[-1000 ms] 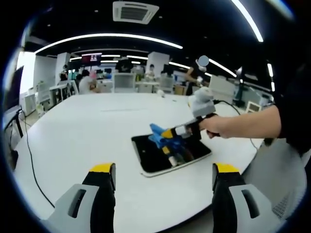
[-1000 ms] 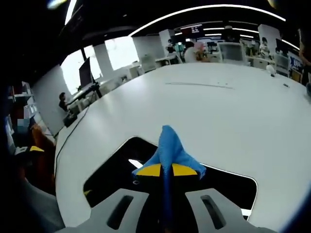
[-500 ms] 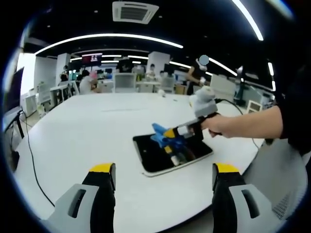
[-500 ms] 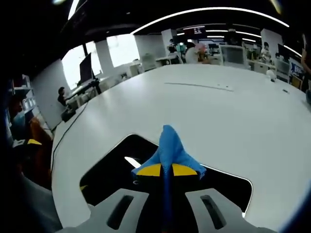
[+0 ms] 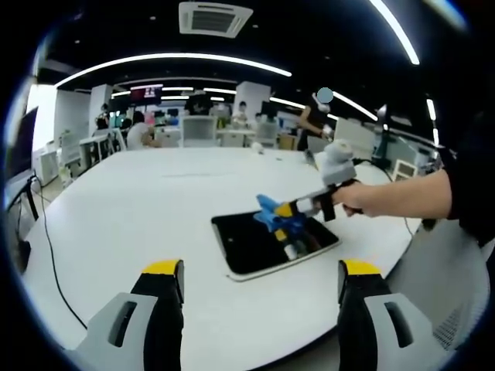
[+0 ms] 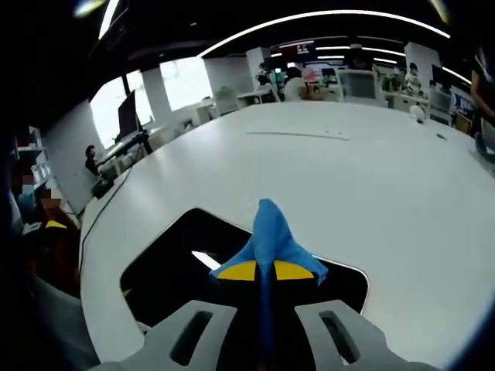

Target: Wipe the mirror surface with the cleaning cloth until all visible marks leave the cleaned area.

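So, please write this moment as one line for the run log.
right gripper: shut on blue cloth, over mirror | left gripper: open, holds nothing, above white table

A mirror [image 5: 267, 243] lies flat on a table [image 5: 139, 209], toward its right edge in the left gripper view. A cloth [image 5: 277, 217] sits over the mirror's right half, with desks [image 5: 197, 131] behind the table.
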The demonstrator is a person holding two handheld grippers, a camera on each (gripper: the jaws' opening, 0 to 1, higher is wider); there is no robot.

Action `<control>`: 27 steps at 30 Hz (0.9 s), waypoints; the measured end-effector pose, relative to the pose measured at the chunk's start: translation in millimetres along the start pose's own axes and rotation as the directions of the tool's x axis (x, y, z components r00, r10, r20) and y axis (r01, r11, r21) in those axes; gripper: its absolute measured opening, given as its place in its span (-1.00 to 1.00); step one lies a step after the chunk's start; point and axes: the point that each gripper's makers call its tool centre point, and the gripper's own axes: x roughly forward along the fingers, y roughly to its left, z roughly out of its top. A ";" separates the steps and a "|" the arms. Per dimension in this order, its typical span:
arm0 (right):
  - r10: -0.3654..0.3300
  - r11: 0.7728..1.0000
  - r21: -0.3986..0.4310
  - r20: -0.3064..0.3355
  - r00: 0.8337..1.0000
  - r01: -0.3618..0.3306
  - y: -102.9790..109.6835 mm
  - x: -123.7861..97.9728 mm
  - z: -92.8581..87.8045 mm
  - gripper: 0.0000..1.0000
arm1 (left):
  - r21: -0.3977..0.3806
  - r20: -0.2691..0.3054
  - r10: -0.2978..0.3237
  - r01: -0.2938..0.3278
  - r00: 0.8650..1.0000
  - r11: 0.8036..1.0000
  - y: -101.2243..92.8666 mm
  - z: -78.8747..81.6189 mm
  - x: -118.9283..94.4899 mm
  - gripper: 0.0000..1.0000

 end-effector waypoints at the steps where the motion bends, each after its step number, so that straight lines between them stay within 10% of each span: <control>1: 0.000 1.000 0.000 0.000 1.000 0.000 0.5 -0.1 0.0 -0.99 | 0.000 0.000 0.000 0.000 1.000 1.000 0.0 0.0 0.0 0.63; 27: 0.024 0.999 -0.021 -0.077 0.997 -0.026 10.7 -18.5 -14.6 -0.99 | 0.014 0.005 0.002 -0.002 1.000 1.000 -0.2 1.0 -0.1 0.60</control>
